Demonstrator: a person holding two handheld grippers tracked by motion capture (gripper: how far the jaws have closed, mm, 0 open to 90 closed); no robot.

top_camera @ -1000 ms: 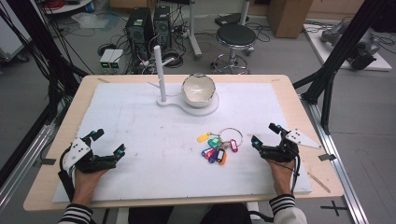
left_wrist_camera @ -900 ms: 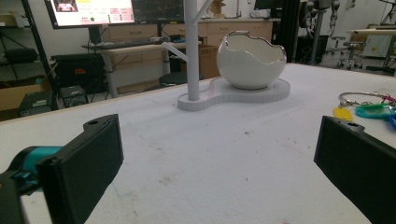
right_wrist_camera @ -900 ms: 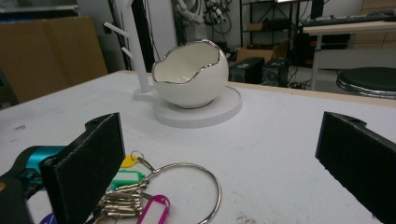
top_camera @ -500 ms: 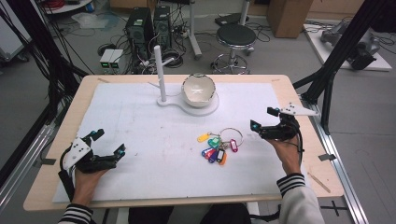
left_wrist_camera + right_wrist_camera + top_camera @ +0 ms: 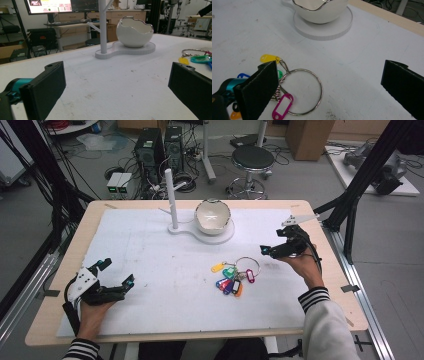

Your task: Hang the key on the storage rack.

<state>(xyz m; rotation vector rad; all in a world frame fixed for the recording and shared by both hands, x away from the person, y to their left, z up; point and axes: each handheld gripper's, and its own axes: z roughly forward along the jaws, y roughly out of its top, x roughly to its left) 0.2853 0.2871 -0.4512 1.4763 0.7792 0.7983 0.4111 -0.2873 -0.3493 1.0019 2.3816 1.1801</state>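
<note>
A metal key ring with several coloured tags (image 5: 233,276) lies on the white mat right of centre. My right gripper (image 5: 273,243) hovers open just right of the ring and slightly beyond it. In the right gripper view the ring's magenta tag (image 5: 282,106) and yellow tag (image 5: 268,58) sit by the left jaw, and nothing is between the jaws of the right gripper (image 5: 332,87). My left gripper (image 5: 117,271) rests open at the near left of the mat. In the left gripper view the left gripper (image 5: 117,92) faces the stand, with the tags (image 5: 197,58) far right.
A white egg-shaped bowl (image 5: 212,216) sits on a white stand base (image 5: 222,235) with an upright post (image 5: 171,200) at the back centre. The wooden table edge (image 5: 345,285) runs close to the right hand. Stool and computers stand on the floor behind.
The right gripper has moved away from the person and lifted, from beside the tags to beyond the ring's right side. The left gripper and the keys have stayed put.
</note>
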